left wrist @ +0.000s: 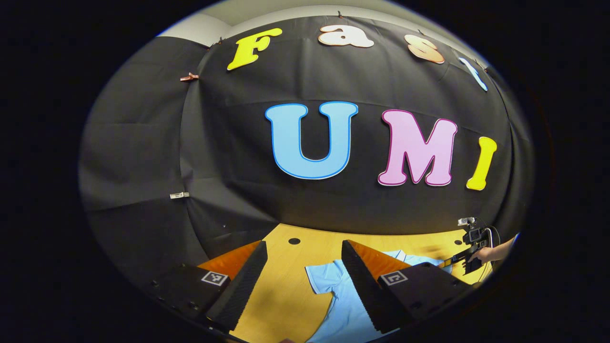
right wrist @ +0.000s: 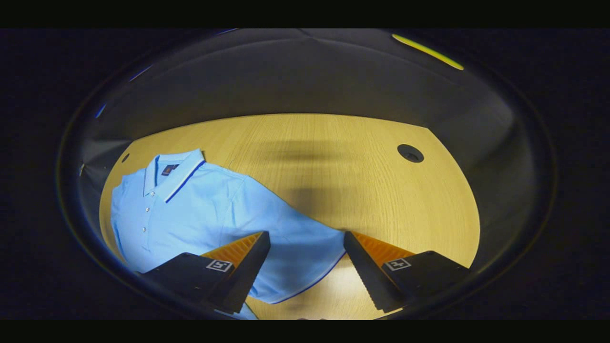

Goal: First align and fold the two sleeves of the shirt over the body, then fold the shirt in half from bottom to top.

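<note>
Right gripper view looks down on the counter (right wrist: 333, 157), pale wood with a round cable hole (right wrist: 410, 153) off to the far right. A light-blue polo shirt (right wrist: 190, 209) lies flat on it, collar (right wrist: 178, 174) toward the far left, its placket buttons running down the front. One short sleeve (right wrist: 305, 252), edged with a darker stripe, spreads out toward the camera and ends between the fingers of the right tongs (right wrist: 306, 238). Those tongs are spread wide, gripping nothing; the left finger sits over the sleeve cloth, the right finger over bare wood just past the sleeve's hem. I cannot tell whether either tip touches the cloth.

Left gripper view is tilted up at the booth's black cloth wall (left wrist: 333, 200), with only a strip of counter (left wrist: 286, 286) at the bottom. The left tongs (left wrist: 304, 250) are likewise released, fingers far apart and empty. Between them and under the right finger lies part of the shirt (left wrist: 333, 295), a sleeve end pointing left across the wood. The left finger is over bare counter. Farther off at the right edge, a hand (left wrist: 483, 255) holds the other tongs low near the shirt's far side.
</note>
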Available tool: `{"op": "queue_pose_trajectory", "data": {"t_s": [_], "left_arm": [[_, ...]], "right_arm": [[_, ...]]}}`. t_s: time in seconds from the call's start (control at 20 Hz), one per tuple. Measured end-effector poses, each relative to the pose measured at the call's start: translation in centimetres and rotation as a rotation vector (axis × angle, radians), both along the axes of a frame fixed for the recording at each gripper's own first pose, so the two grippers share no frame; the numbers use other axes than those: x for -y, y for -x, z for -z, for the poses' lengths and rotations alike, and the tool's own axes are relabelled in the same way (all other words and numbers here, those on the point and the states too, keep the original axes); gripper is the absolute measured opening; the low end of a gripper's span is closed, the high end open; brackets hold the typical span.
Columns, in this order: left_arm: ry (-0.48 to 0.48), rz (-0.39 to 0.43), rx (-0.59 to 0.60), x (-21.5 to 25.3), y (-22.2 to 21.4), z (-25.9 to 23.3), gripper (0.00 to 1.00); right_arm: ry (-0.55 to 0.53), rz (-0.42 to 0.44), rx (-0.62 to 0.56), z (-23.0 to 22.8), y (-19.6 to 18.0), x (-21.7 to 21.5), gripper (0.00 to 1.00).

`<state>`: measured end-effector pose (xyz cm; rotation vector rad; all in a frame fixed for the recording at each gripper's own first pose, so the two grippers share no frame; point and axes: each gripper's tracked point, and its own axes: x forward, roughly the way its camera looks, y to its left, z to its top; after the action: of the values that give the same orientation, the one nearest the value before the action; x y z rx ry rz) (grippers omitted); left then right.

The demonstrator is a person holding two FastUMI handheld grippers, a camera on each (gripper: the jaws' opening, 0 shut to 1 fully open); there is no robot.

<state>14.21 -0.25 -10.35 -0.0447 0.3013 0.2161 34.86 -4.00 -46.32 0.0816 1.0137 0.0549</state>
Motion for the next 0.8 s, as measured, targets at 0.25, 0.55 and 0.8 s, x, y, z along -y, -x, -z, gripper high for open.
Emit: {"op": "queue_pose_trajectory", "data": {"t_s": [0.25,0.55,0.8], "left_arm": [[-0.021,0.04,0.004,0.8,0.4,0.9,1.0],[0.039,0.045,-0.027,1.7,-0.3,2.4,1.0],[0.018,0.069,-0.032,2.2,-0.6,2.4,1.0]], "right_arm": [[-0.009,0.005,-0.009,0.2,0.8,0.9,0.96],[-0.029,-0.011,0.011,0.2,0.5,1.0,0.77],[-0.072,0.027,0.048,-1.2,-0.6,-1.6,0.17]]}}
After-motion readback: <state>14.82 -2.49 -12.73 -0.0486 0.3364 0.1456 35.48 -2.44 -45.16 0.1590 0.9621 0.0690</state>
